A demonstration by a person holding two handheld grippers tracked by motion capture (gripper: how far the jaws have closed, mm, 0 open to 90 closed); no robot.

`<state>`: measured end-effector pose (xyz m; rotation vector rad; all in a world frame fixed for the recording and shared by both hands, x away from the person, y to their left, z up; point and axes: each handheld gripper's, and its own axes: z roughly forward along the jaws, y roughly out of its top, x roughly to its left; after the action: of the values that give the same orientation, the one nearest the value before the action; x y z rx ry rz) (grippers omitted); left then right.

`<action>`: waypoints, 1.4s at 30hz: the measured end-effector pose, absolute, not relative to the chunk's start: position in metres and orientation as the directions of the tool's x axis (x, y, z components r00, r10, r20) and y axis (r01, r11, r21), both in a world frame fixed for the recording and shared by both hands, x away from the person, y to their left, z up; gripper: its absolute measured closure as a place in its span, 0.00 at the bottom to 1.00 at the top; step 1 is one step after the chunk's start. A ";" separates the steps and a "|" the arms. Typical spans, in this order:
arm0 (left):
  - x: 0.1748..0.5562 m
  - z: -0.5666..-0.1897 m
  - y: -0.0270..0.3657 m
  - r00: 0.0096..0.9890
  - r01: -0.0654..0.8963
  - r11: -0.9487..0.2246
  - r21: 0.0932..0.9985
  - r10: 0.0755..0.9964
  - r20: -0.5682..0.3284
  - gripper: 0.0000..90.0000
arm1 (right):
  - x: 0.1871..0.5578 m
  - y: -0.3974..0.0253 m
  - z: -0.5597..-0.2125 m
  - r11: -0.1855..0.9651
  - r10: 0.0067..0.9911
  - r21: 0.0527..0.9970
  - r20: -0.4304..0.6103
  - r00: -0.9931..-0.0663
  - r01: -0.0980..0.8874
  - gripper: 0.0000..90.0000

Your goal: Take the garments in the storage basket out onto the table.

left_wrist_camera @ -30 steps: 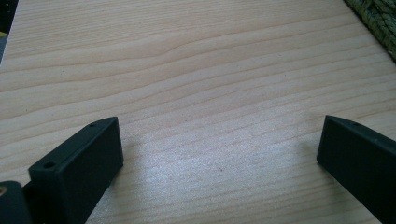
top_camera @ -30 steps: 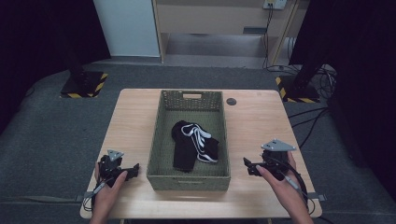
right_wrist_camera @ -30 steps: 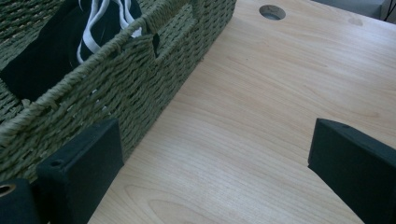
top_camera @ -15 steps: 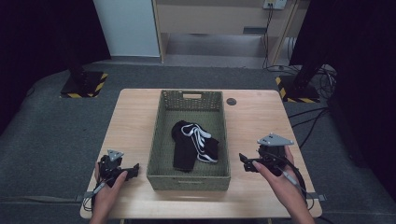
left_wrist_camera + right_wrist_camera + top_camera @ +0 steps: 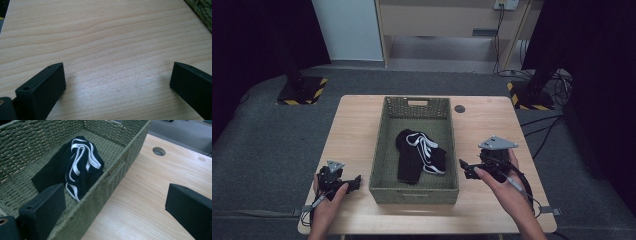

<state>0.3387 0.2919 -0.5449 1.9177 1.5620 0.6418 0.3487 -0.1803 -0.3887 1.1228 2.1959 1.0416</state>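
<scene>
Grey carpet floor (image 5: pixel 267 150), light wood table (image 5: pixel 492 125), wood cabinet (image 5: pixel 447 20) at back, black stand bases w/ hazard stripes (image 5: pixel 301 91)

A green woven rectangular basket (image 5: pixel 414 187) stands at the middle of the pale wooden worktop (image 5: pixel 492 125), and a black garment with white stripes (image 5: pixel 419 155) lies inside it on the basket floor. The left gripper (image 5: pixel 353 181) rests on the worktop just left of the basket's near corner, while the right gripper (image 5: pixel 466 170) is just beside its right wall. A small round hole (image 5: pixel 459 108) sits in the worktop behind the basket's far right corner.
</scene>
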 end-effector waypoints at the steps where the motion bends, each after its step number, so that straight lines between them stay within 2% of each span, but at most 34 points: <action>1: 0.339 -0.545 0.292 0.199 0.702 -0.148 0.697 0.980 0.007 0.00 | 0.349 -0.178 -0.388 0.382 0.822 0.792 -0.056 -0.566 0.477 0.03; 42: 0.338 -0.545 0.292 0.195 0.702 -0.145 0.697 0.981 0.007 0.00 | 0.384 -0.103 -0.384 0.441 0.761 0.781 -0.064 -0.646 0.442 0.04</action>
<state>0.3384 0.2916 -0.5449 1.9142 1.5667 0.6437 0.3844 -0.1033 -0.3843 1.0168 2.2891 1.0635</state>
